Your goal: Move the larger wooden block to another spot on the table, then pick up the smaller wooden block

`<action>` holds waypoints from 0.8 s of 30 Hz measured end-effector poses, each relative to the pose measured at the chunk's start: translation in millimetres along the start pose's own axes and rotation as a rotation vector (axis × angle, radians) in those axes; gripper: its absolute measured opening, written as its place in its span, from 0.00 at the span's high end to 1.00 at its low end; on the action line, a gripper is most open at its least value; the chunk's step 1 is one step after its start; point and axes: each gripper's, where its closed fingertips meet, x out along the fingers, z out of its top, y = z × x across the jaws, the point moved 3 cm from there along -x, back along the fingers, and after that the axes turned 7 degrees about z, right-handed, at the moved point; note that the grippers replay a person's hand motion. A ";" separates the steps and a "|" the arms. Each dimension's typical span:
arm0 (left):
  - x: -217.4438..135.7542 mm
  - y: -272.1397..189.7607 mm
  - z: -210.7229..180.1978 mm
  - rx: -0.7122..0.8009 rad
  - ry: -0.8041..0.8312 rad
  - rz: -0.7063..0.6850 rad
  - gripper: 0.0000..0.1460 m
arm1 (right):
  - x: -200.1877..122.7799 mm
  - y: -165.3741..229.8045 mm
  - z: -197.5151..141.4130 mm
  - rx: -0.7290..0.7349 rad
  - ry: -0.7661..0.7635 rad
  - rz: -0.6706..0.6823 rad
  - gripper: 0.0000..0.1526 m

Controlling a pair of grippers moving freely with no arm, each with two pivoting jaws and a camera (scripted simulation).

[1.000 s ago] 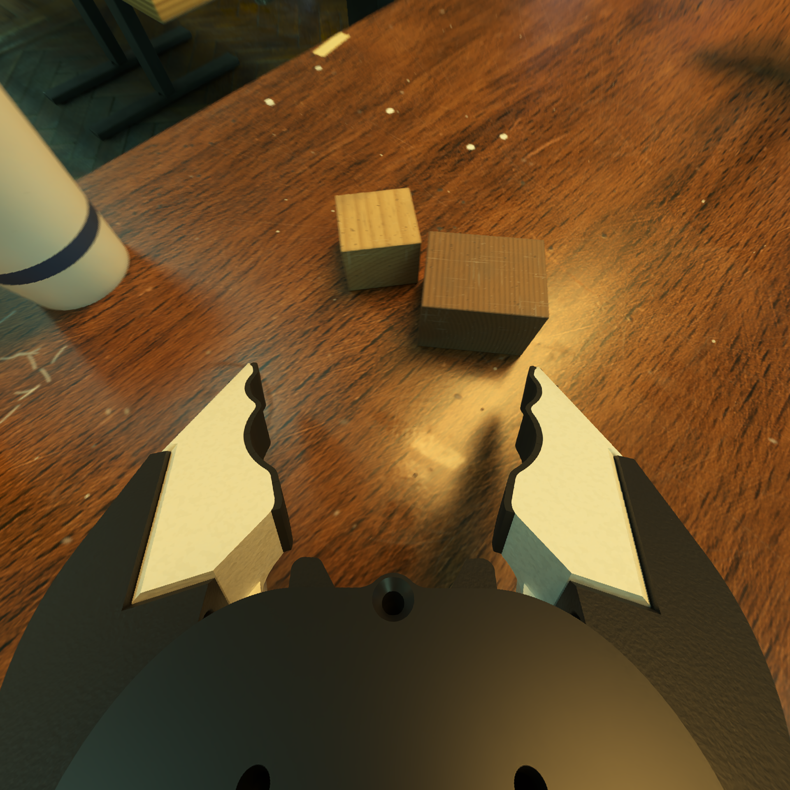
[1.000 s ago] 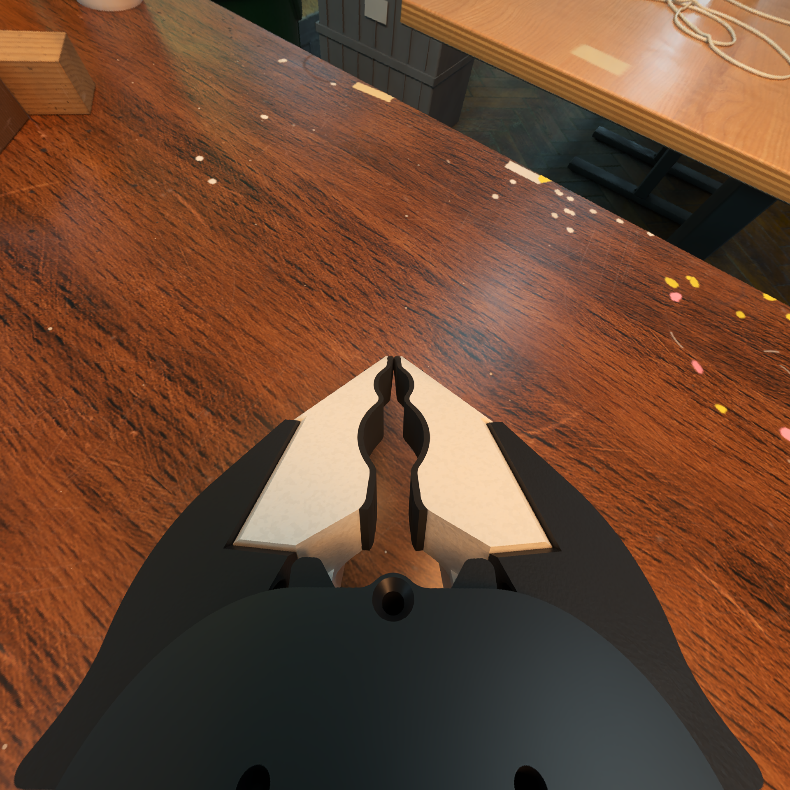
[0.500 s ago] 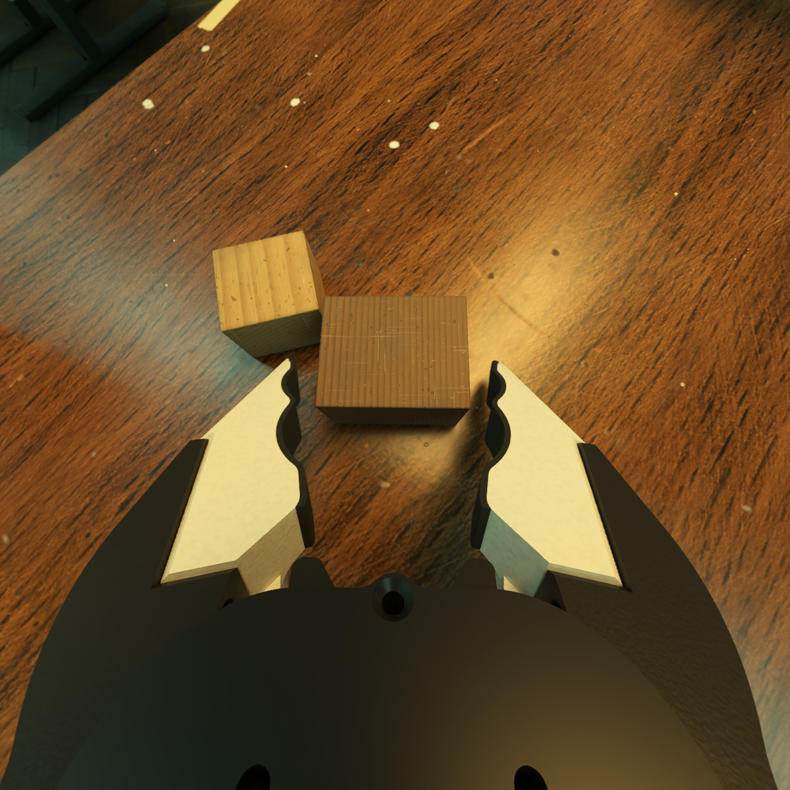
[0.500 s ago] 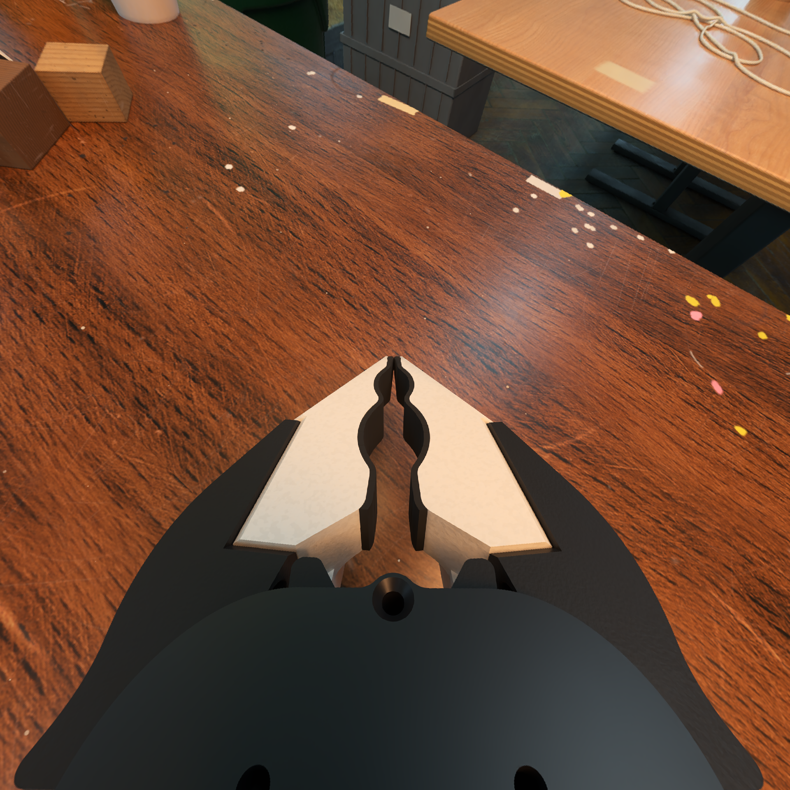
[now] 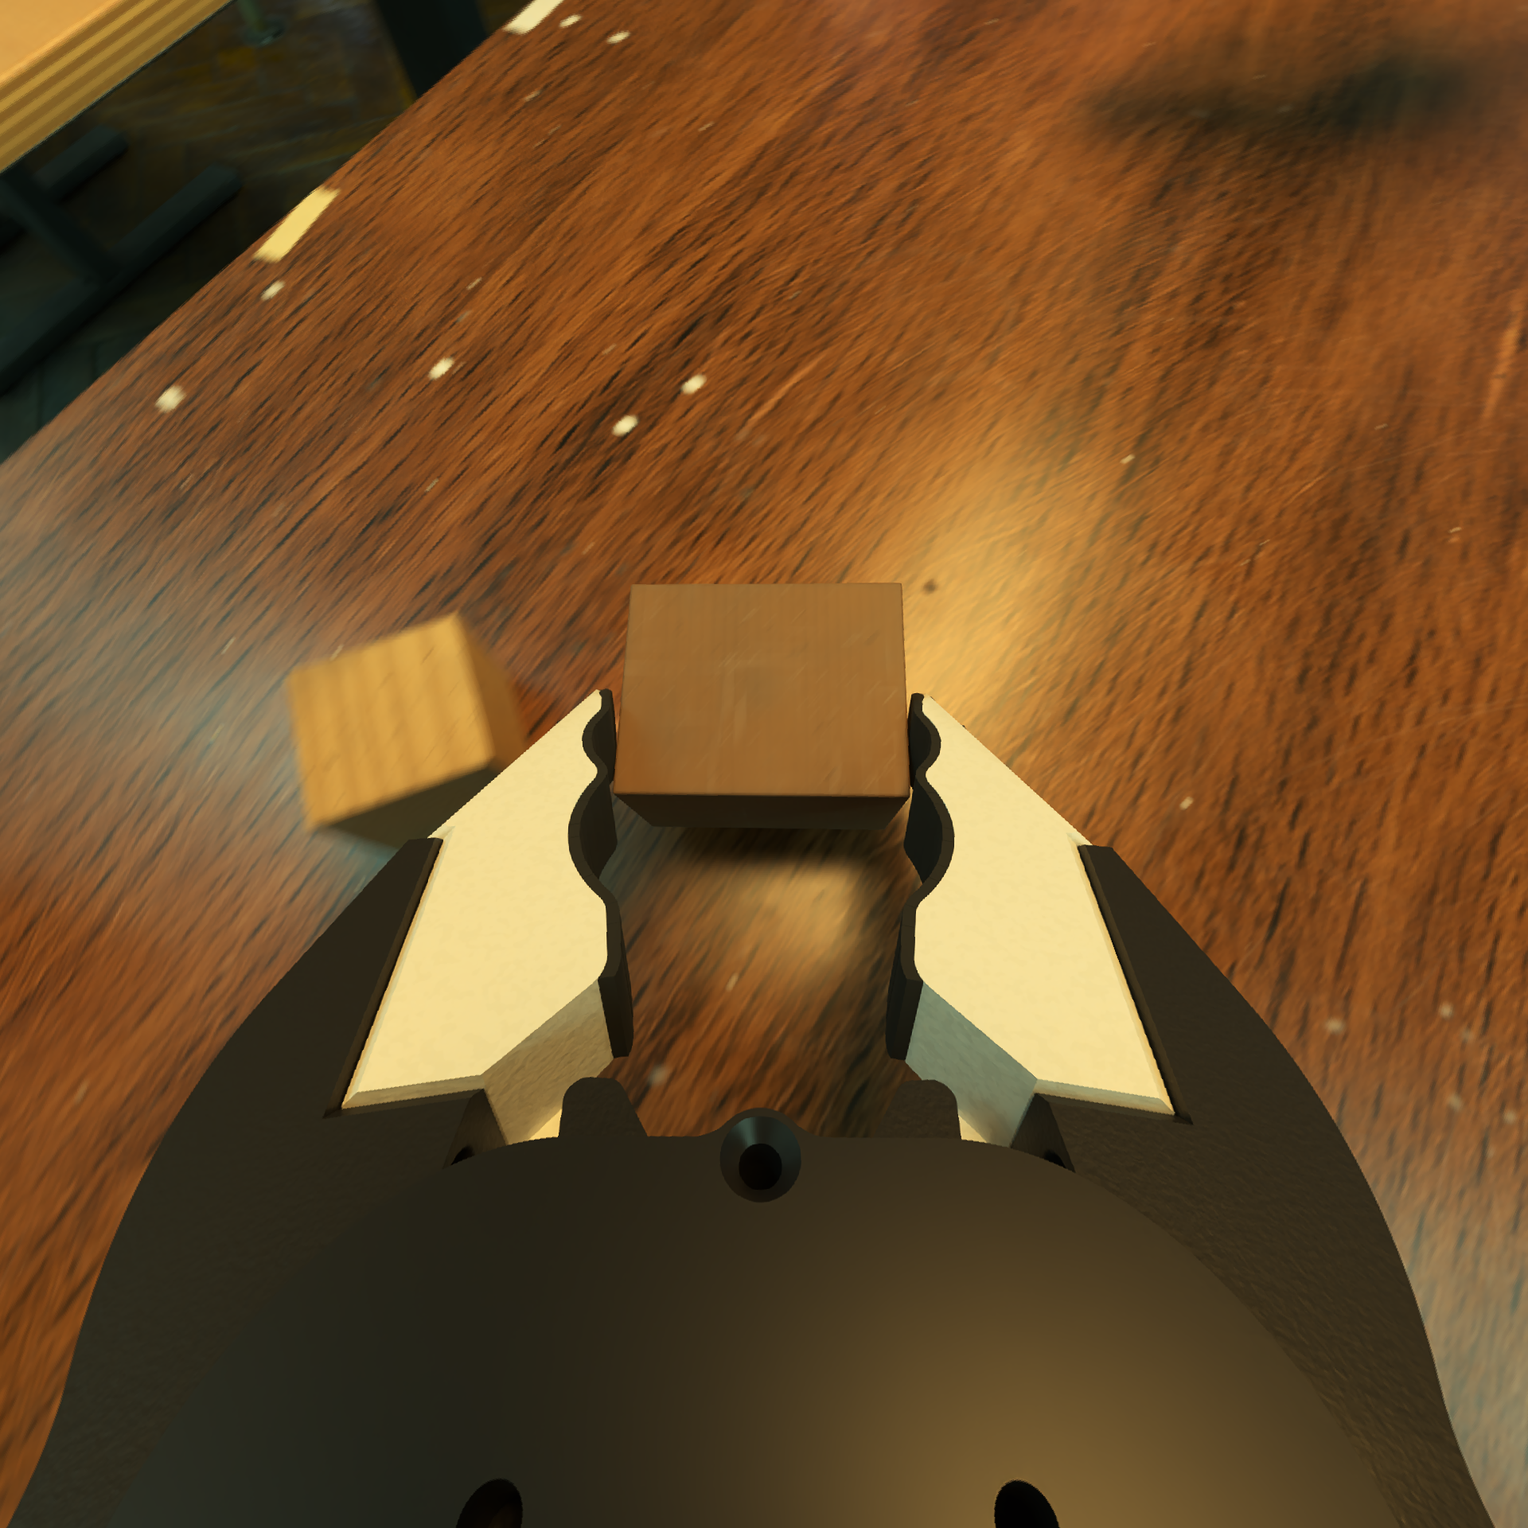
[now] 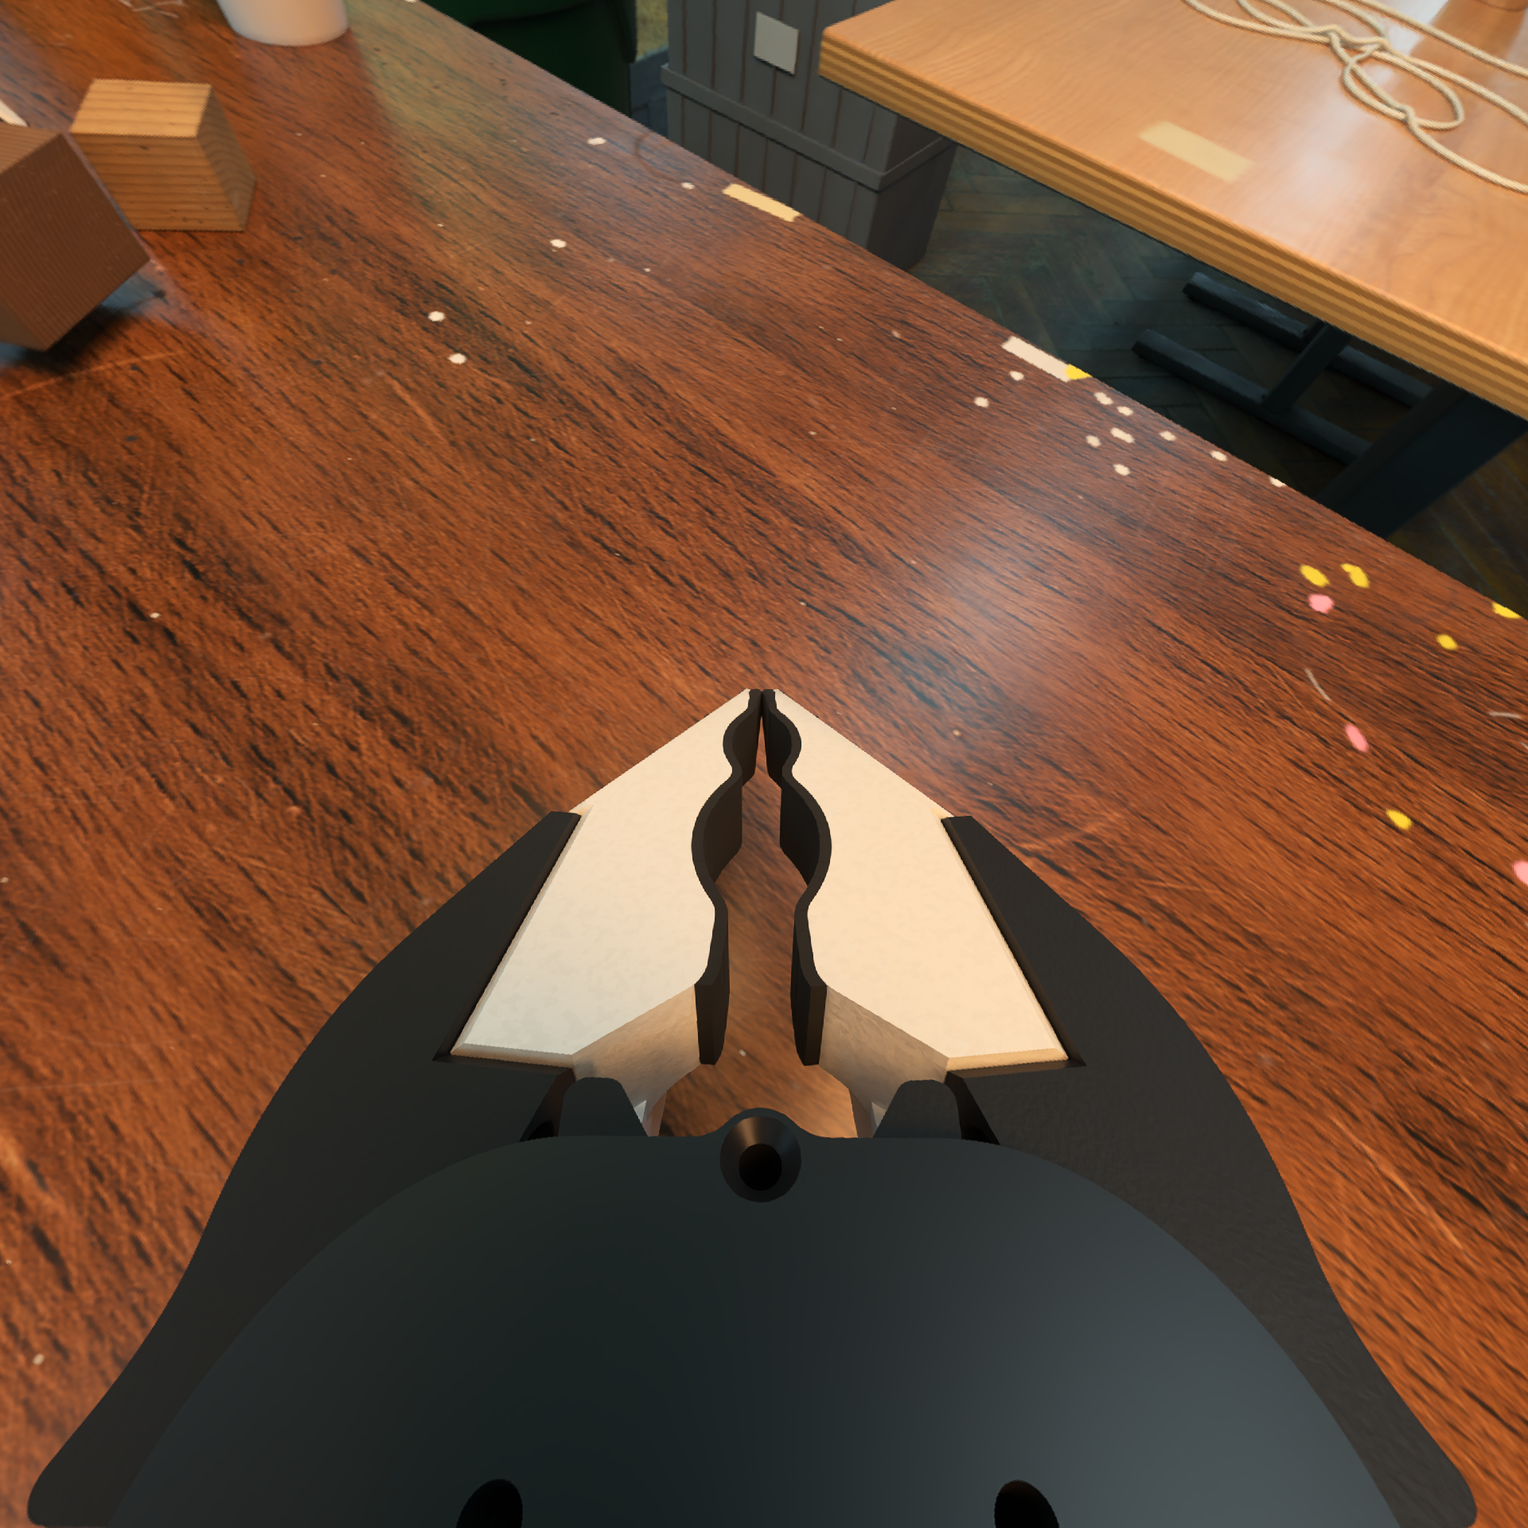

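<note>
My left gripper (image 5: pixel 761 719) is shut on the larger, darker wooden block (image 5: pixel 765 703), which it holds by its two sides, tilted and lifted off the table with its shadow beneath. The smaller, pale wooden block (image 5: pixel 397 715) lies on the table to the left of my left fingers, blurred. In the right wrist view the larger block (image 6: pixel 58 240) shows tilted at the far left, with the smaller block (image 6: pixel 161 153) just behind it. My right gripper (image 6: pixel 761 703) is shut and empty, low over the table, well to the right of both blocks.
The dark wooden table (image 6: pixel 579 537) has a far edge running diagonally (image 6: pixel 1033 355). A white cup (image 6: pixel 281 16) stands beyond the blocks. A lighter table (image 6: pixel 1240 165) with a coil of rope (image 6: pixel 1389 74) and a grey bin (image 6: pixel 785 124) stand across the gap.
My left gripper moved forward, closed on the larger block and lifted it up and away from the smaller block, which stays on the table. The right gripper drew back slightly, still shut.
</note>
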 end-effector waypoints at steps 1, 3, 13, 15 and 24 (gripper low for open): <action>6.4 -9.4 8.4 0.027 -0.004 -0.020 0.52 | -2.6 -3.7 -1.2 0.004 -0.001 -0.008 1.00; 23.1 -31.5 28.2 0.075 -0.008 -0.066 0.52 | -8.6 -12.2 -4.2 0.017 -0.006 -0.025 1.00; 140.5 -132.1 162.6 0.260 -0.100 -0.256 0.52 | -39.5 -51.7 -18.4 0.107 -0.057 -0.113 1.00; 160.5 -144.5 177.8 0.316 -0.109 -0.244 0.52 | -45.1 -58.1 -20.6 0.127 -0.070 -0.123 1.00; 219.6 -169.6 180.5 0.274 0.017 -0.285 0.52 | -53.8 -64.9 -21.4 0.155 -0.109 -0.113 1.00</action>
